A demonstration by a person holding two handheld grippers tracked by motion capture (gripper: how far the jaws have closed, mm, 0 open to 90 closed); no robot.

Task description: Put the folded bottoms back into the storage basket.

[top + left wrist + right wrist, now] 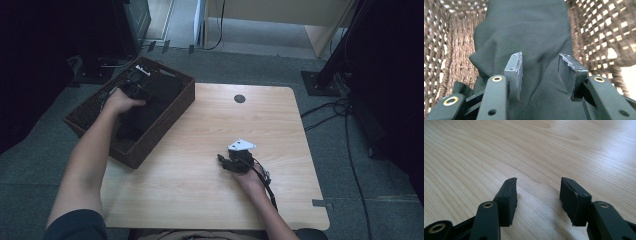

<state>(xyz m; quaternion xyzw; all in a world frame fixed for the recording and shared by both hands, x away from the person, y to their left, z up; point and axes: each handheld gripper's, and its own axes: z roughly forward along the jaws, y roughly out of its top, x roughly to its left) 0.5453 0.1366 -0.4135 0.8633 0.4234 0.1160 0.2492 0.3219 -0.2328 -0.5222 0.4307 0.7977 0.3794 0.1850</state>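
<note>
A dark woven basket [156, 141] stands on the table's left corner with a black cloth [150, 107] lying in it. My left gripper [134, 89] reaches into the basket from the near side. In the left gripper view its jaws stand apart just over the black cloth [529, 30], so my left gripper [540, 58] is open; a soft fold of cloth rises between the pads without being pressed. The basket's wicker wall [596, 27] closes in on both sides. My right gripper [223, 162] hovers low over the wooden table [190, 195], open, with bare wood [474, 150] between its jaws [537, 182].
A round dark grommet hole [239, 98] sits near the table's far edge. Cables [330, 112] trail across the grey carpet to the right, beside a black stand base [320, 82]. Dark equipment stands beyond the basket at the far left.
</note>
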